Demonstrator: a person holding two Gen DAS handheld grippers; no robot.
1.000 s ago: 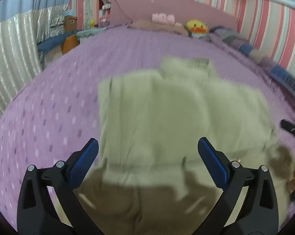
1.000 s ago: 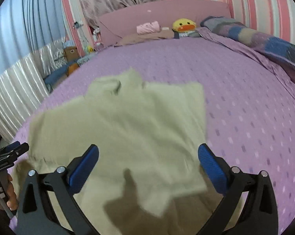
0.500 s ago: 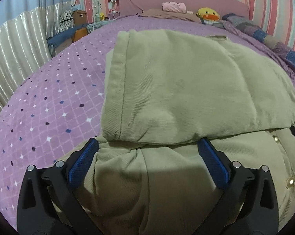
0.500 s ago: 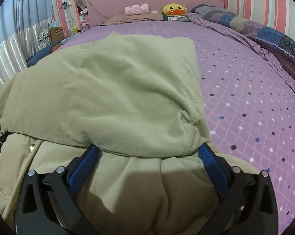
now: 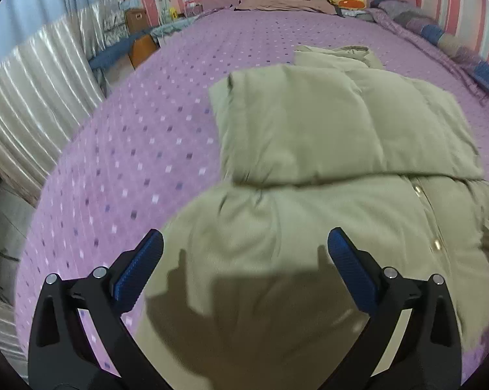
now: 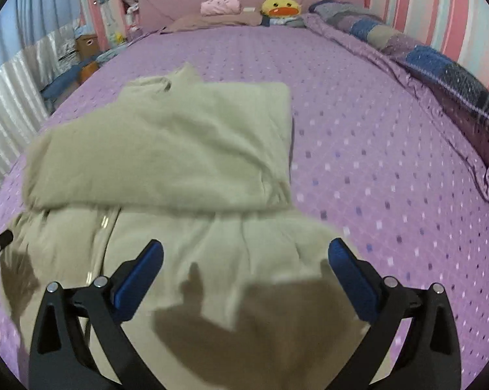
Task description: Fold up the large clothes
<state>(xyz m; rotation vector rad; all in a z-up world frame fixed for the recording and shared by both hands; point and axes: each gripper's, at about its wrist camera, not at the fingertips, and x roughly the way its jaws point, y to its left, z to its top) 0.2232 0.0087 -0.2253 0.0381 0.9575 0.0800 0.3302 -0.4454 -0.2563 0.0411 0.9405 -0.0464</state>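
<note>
Purple diamond-patterned bedspread [image 5: 121, 162] carried pale olive padded jacket [image 5: 325, 169], sleeves folded across chest. Snap-button placket [image 5: 432, 227] clearer in left view; blue patchwork quilt [image 6: 439, 61] fuller in right view. Left gripper [image 5: 244, 253] and right gripper [image 6: 244, 260]: fingers apart, holding nothing.

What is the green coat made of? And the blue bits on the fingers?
The coat looks like soft matte cloth, likely puffy and padded: it bulges and creases thickly where folded, with shiny snaps that may be metal. The blue pads on the left gripper's fingers look like ribbed rubber or plastic, judging by the fine grooves; which one can't be told.
</note>
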